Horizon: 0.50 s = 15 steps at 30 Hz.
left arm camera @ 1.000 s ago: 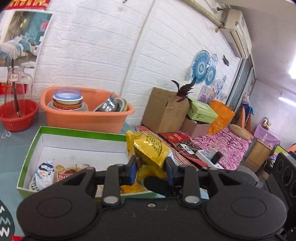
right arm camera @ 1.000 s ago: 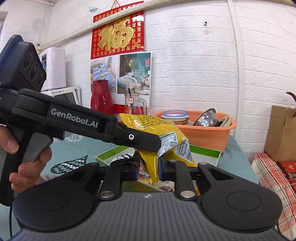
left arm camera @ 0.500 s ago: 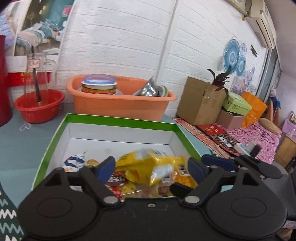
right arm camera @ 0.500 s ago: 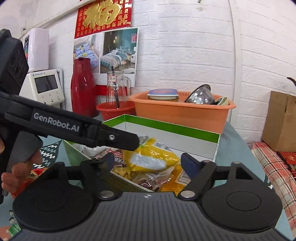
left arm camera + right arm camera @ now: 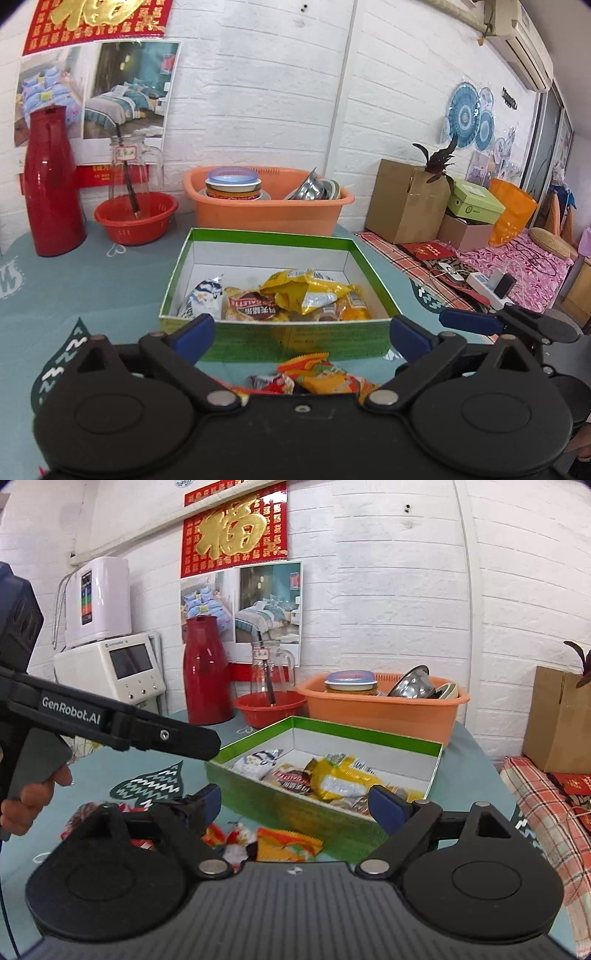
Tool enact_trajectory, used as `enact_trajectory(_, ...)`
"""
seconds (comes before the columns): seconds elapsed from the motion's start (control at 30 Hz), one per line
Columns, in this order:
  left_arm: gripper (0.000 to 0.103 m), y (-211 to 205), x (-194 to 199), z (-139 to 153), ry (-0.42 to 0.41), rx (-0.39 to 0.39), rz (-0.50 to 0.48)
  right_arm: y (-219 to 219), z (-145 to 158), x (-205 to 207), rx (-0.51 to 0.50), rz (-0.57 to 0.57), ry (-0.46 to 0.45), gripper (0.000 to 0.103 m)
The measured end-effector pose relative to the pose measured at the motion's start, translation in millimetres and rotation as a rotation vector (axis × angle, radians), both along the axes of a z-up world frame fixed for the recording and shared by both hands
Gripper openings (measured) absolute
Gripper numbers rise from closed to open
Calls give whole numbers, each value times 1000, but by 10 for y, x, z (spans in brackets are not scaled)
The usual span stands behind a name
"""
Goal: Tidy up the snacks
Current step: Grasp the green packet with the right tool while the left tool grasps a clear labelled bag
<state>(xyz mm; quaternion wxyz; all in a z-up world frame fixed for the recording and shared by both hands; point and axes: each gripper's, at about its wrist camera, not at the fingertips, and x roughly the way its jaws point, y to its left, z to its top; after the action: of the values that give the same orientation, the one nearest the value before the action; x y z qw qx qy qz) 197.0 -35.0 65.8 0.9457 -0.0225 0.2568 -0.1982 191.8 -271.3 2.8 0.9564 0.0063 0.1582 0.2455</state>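
Observation:
A green-rimmed white box (image 5: 275, 239) (image 5: 369, 733) holds several snack packs, with a yellow chip bag (image 5: 308, 290) (image 5: 338, 777) lying on top. More loose packs, one of them orange (image 5: 327, 378) (image 5: 286, 843), lie on the teal tablecloth in front of the box. My left gripper (image 5: 301, 334) is open and empty, just short of the box's near wall. My right gripper (image 5: 295, 803) is open and empty too, before the box's near corner. In the right wrist view the left gripper's arm crosses from the left, held by a hand (image 5: 26, 801).
An orange basin (image 5: 269, 210) of dishes stands behind the box, with a red basket (image 5: 135, 218), a glass jug and a red flask (image 5: 50, 184) to its left. White appliances (image 5: 110, 664) stand at the far left wall. Cardboard boxes (image 5: 406, 201) sit on a bench to the right.
Both grippers held the yellow chip bag over the box a second ago. Both have opened, the bag now lies in the box, and both grippers have drawn back from it.

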Motion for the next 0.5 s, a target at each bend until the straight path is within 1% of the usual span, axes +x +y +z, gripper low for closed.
enact_trajectory(0.1,103,168,-274,-64,2,7,16,17,-79,-267,11,38,28,103)
enact_trajectory(0.23,103,360,-548,-204,33,6,40,71,-245,-517,16,79,81,103)
enact_trajectory(0.37,103,434,-708,-438,89,-27,22,158,-469,-666,-2,75,159,103)
enact_trajectory(0.43,103,409,-721,-567,118,-16,8,206,-572,-711,-10,84,199,103)
enact_trajectory(0.5,103,344,-713,-683,138,13,-4,257,-664,-744,-32,79,232,103)
